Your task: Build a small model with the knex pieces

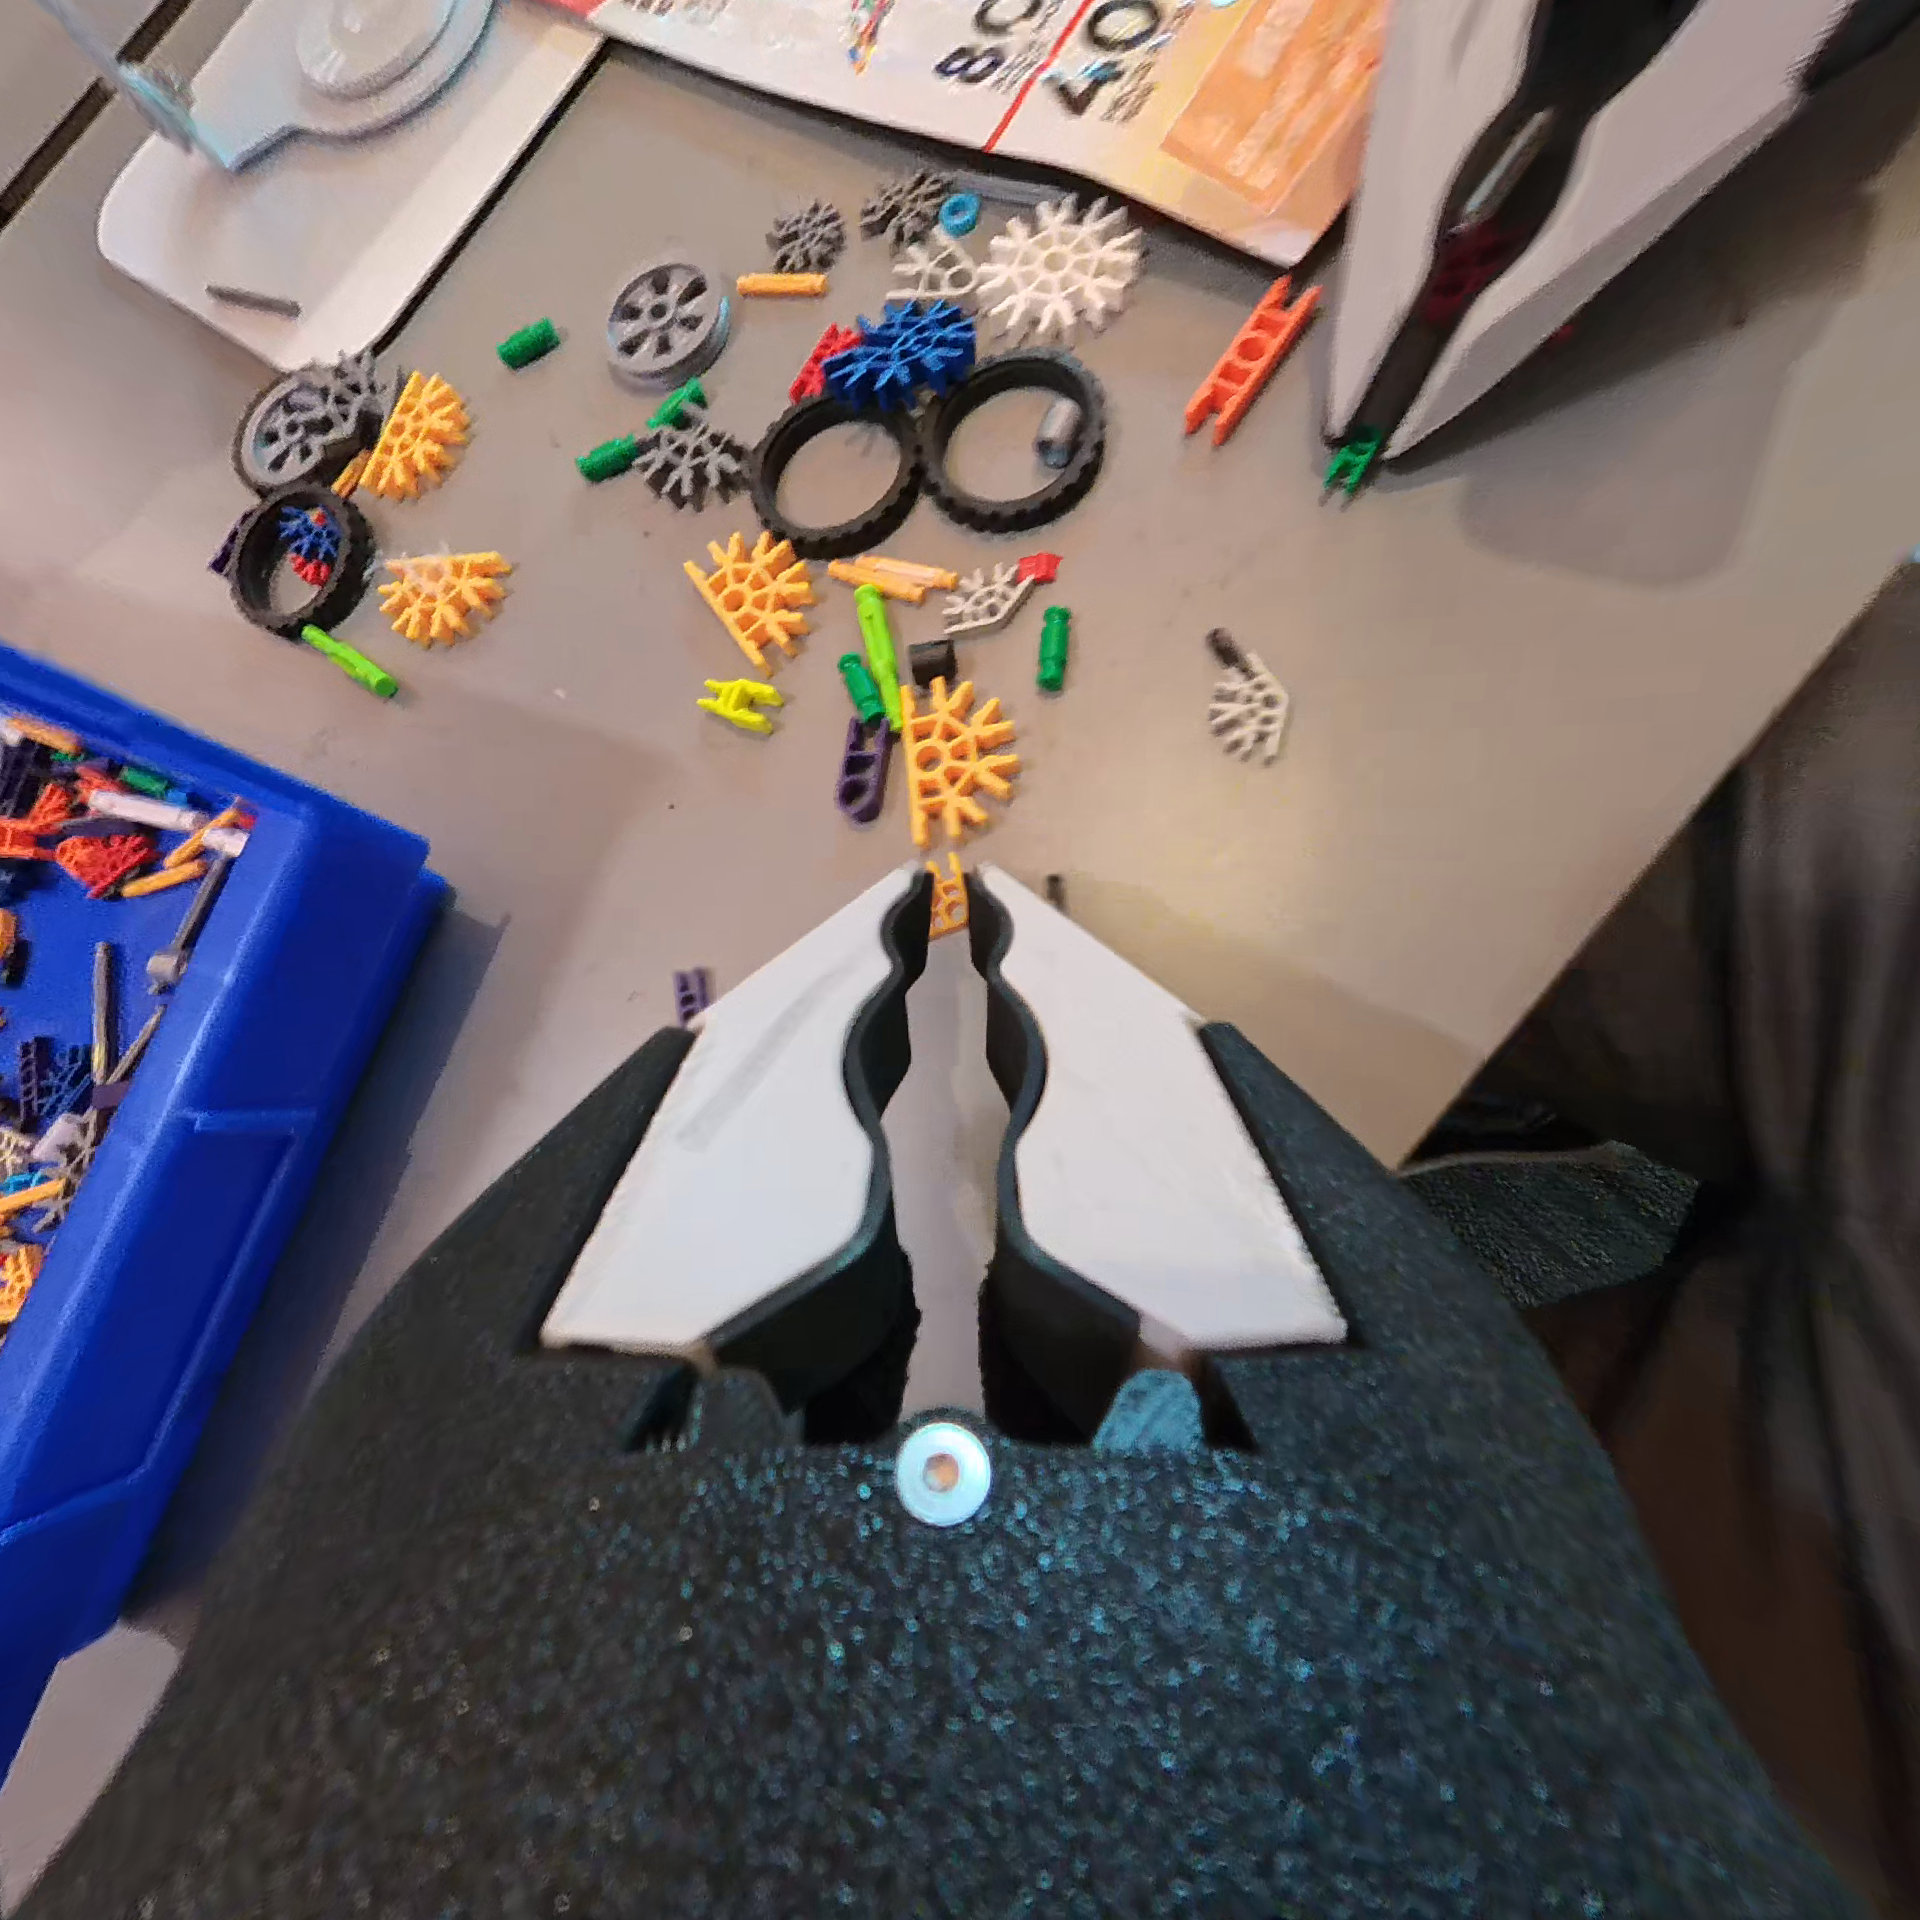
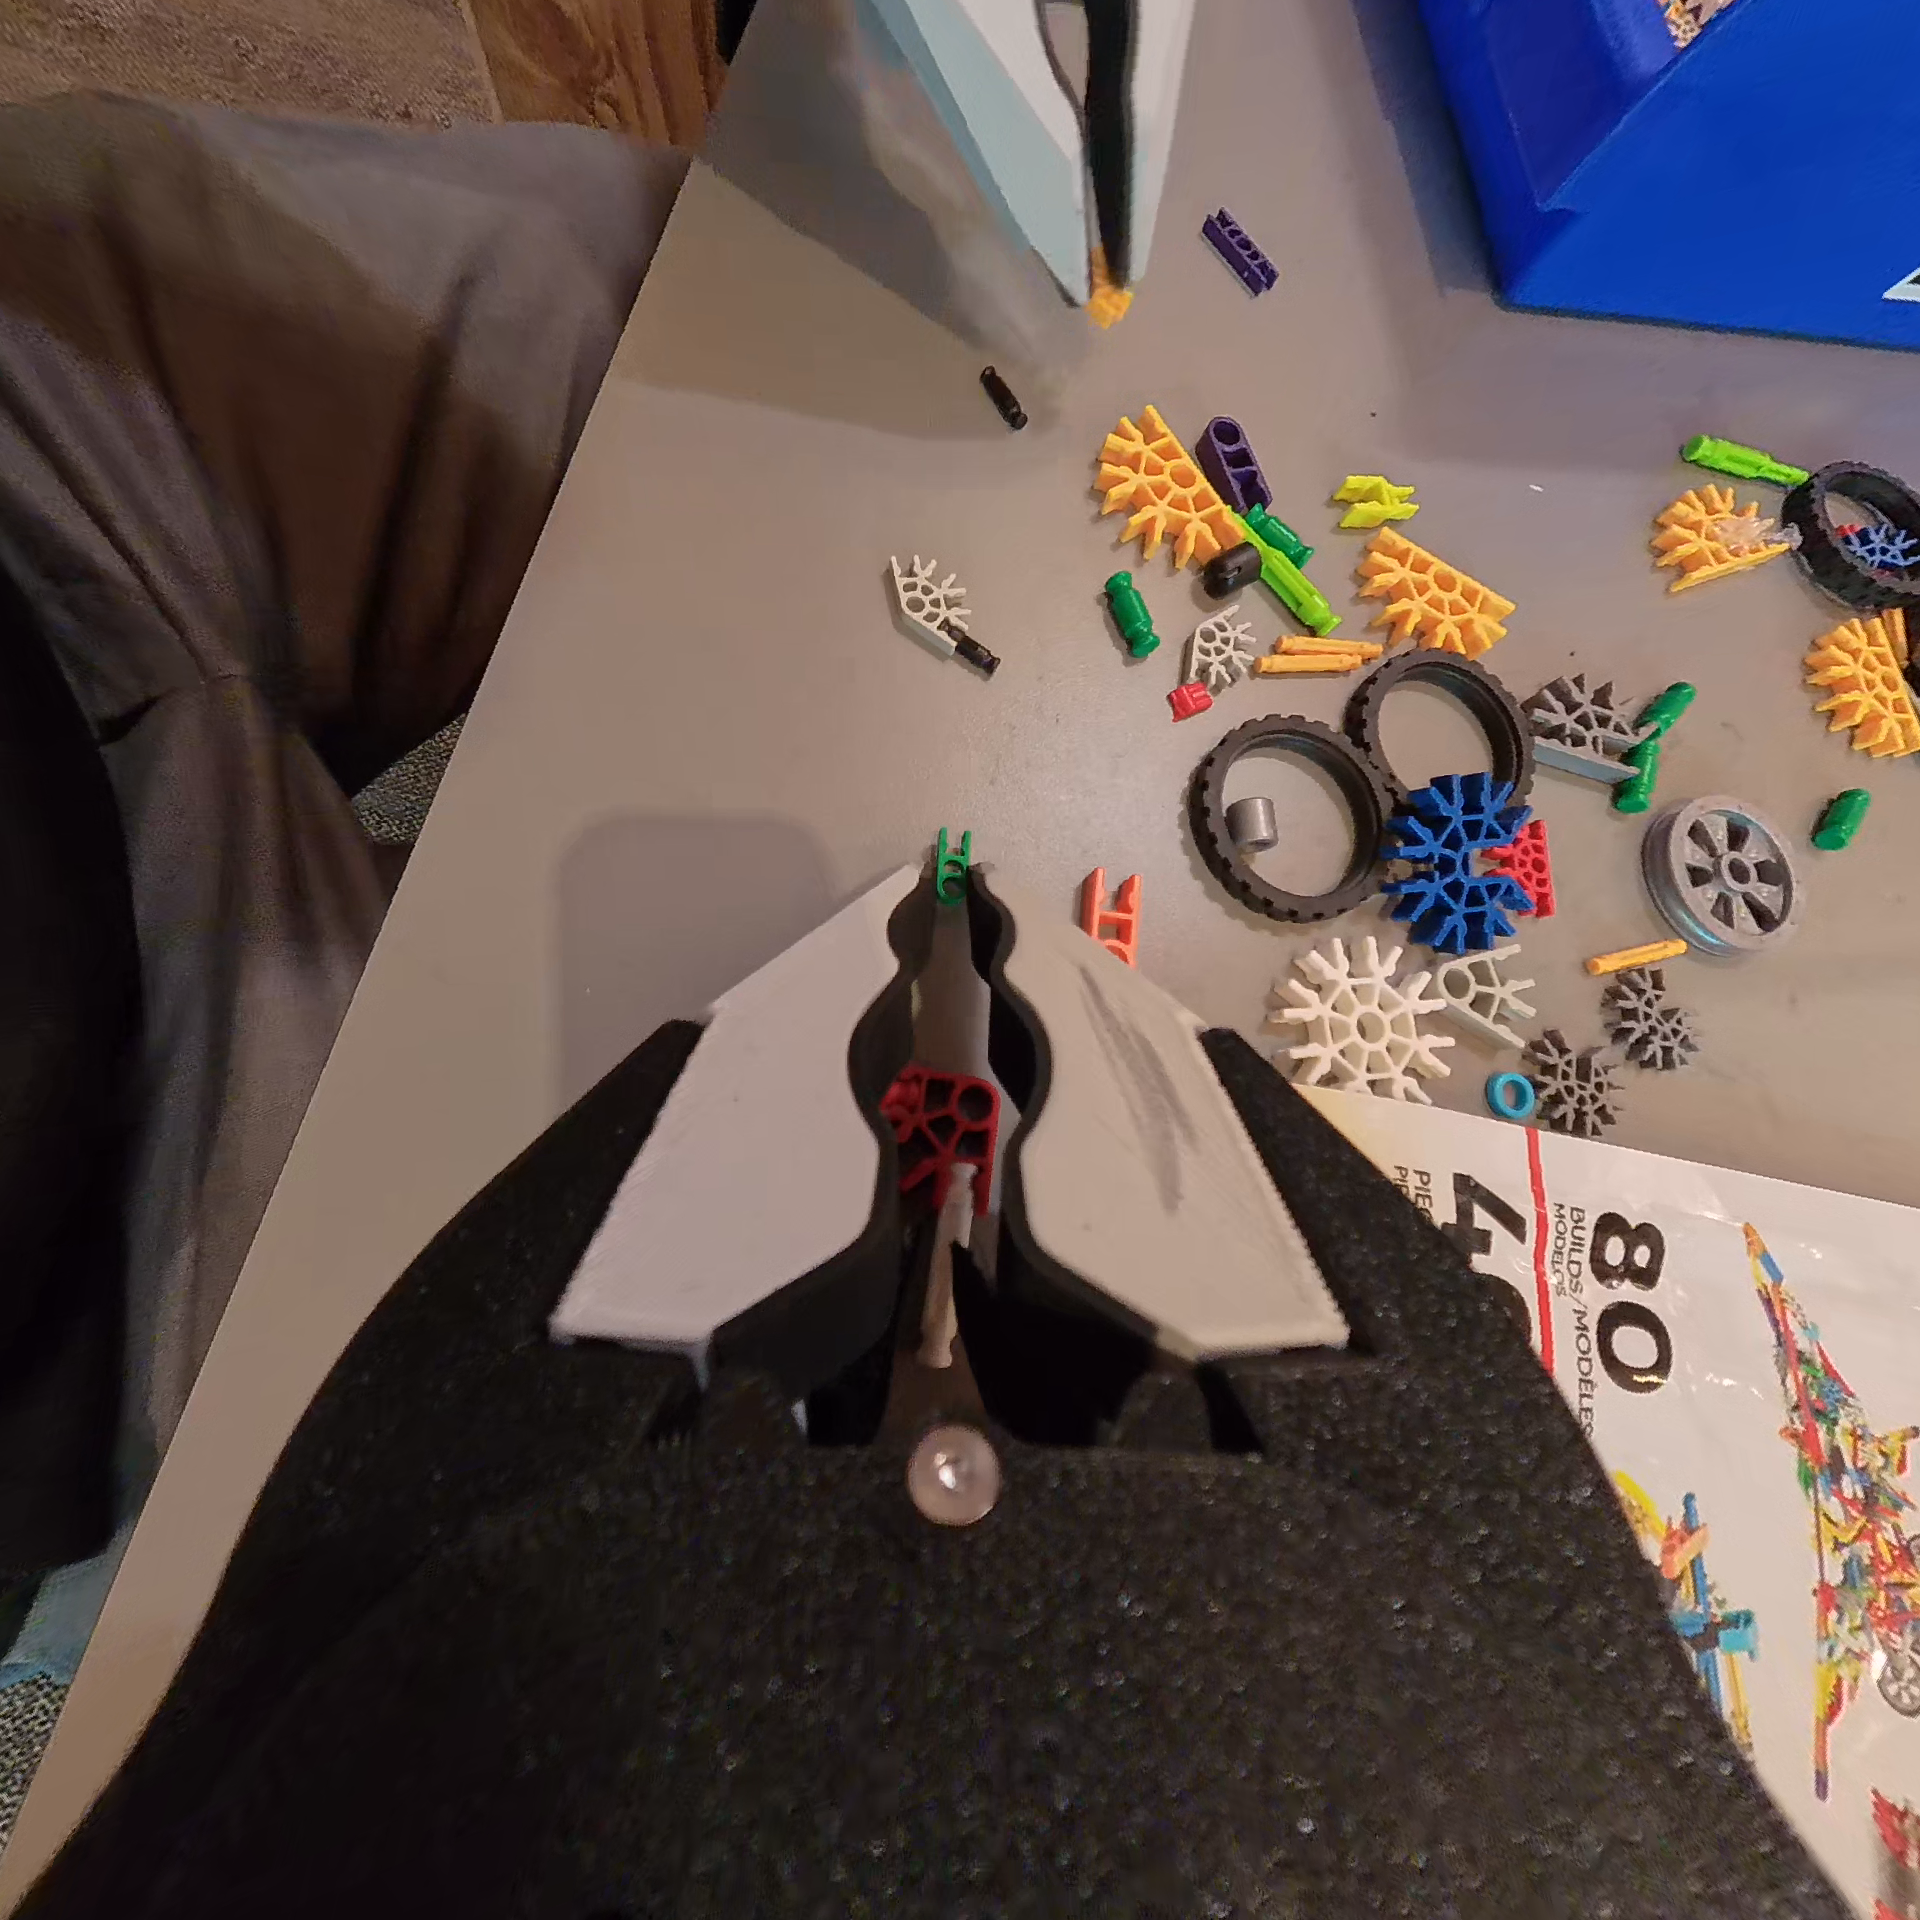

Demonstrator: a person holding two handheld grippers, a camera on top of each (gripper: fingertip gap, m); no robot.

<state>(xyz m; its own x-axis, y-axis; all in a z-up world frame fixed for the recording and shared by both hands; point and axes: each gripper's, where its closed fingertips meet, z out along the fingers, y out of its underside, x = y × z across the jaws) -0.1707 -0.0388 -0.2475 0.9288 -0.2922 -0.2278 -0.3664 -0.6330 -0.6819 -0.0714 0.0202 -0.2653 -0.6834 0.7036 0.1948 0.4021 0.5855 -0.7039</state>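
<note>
Tools are each pinching one small part at the very tips. Left tool (image 1: 947,883), nearly closed, is gripping a small yellow-orange plastic connector piece (image 1: 947,902) over the grey table (image 1: 1403,790), leaving its slots exposed. Right tool (image 2: 952,878), likewise narrowed, is clamping a small green plastic clip connector (image 2: 951,864); a red plastic connector (image 2: 943,1127) on a pale rod is sitting deeper between its fingers, toward 6 o'clock.

Speckled black gripper (image 1: 947,883) bodies, grey jaws, black wavy pads, silver screw (image 1: 942,1473)

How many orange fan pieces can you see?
5 fans: two by the lone tire, one below the paired tires, one ahead of the left gripper, one pinched in it. The bin may hide more.
</note>
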